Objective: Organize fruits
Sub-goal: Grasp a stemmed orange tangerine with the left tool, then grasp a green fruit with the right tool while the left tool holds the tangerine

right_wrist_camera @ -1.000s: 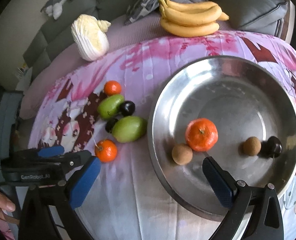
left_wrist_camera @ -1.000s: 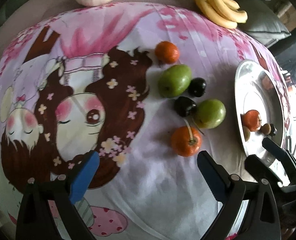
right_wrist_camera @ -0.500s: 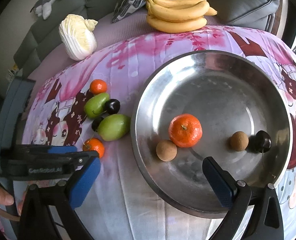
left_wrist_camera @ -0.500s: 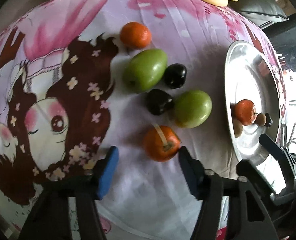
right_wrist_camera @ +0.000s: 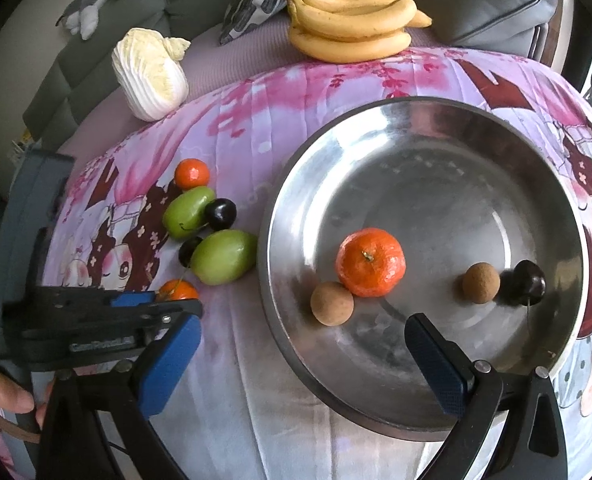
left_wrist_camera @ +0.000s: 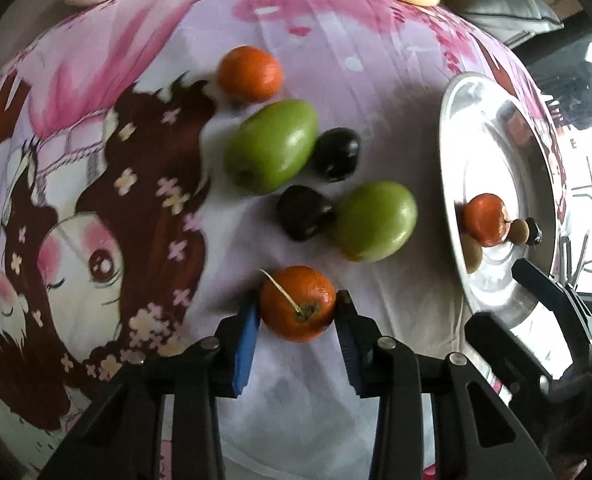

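Under everything you've got the cartoon-print cloth [left_wrist_camera: 336,60], pink and lilac. On it, to your right, sits the big steel basin [right_wrist_camera: 436,152], holding one tangerine [right_wrist_camera: 370,262], two small brown round fruits [right_wrist_camera: 332,304] and a dark plum [right_wrist_camera: 530,282].

Your right gripper [right_wrist_camera: 308,356] hangs over the near rim of that basin, tipped steeply down, its jaws spread wide with nothing between them.

Your left gripper [left_wrist_camera: 298,334] points almost straight down at the cloth, and its jaws are closing around the stemmed tangerine [left_wrist_camera: 298,304]. The blue pads [left_wrist_camera: 246,340] sit right at both flanks of the fruit, which rests on the cloth well left of the basin. Your fingers [right_wrist_camera: 0,396] wrap the left handle at the frame's lower edge in the right wrist view.

At the far edge lie a banana bunch [right_wrist_camera: 352,20] and a napa cabbage [right_wrist_camera: 150,76].

Just beyond the gripped tangerine: two green mangoes [left_wrist_camera: 272,146], the nearer one [left_wrist_camera: 374,220] closest to the basin, two dark plums [left_wrist_camera: 304,212] tucked against them, and another tangerine [left_wrist_camera: 250,74] farthest out.
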{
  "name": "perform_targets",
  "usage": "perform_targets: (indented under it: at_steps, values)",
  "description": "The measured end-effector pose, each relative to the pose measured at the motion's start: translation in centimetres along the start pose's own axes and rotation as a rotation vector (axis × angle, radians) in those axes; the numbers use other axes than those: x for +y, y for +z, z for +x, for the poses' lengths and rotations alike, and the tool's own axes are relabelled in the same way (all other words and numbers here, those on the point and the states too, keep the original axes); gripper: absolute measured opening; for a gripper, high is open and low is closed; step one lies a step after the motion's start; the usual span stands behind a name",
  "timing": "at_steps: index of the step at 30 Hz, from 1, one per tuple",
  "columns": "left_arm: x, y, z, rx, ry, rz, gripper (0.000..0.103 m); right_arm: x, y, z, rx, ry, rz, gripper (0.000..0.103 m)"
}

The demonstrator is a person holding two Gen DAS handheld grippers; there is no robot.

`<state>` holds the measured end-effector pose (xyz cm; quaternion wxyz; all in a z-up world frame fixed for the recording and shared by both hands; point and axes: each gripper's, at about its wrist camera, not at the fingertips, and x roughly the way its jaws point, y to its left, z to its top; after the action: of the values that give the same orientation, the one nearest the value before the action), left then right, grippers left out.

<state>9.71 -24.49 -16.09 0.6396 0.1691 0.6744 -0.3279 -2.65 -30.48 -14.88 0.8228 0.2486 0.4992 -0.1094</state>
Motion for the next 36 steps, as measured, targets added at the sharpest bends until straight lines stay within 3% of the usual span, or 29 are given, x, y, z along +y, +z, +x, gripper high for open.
perform_targets:
  at_steps: [8,11,20,27,36]
  values:
    - [3.3,-0.7,-0.9,-0.007,-0.033,-0.05,0.039,1.6,1.5,0.3,0.025,0.063,-0.099,0.101]
    - [4.5,-0.7,-1.1,-0.009,-0.033,-0.068,0.039,3.3,2.5,0.7,0.057,0.084,-0.188,0.09]
    - [7.2,-1.6,-1.4,-0.007,-0.043,-0.128,0.039,8.4,5.7,3.4,0.178,0.116,-0.401,0.071]
    - [8.9,-1.9,-1.4,-0.006,-0.063,-0.162,0.039,9.5,6.7,6.2,0.259,0.033,-0.452,0.059]
    - [12.1,-3.1,-2.1,0.002,-0.074,-0.181,0.039,9.9,7.3,8.2,0.3,-0.016,-0.48,0.057]
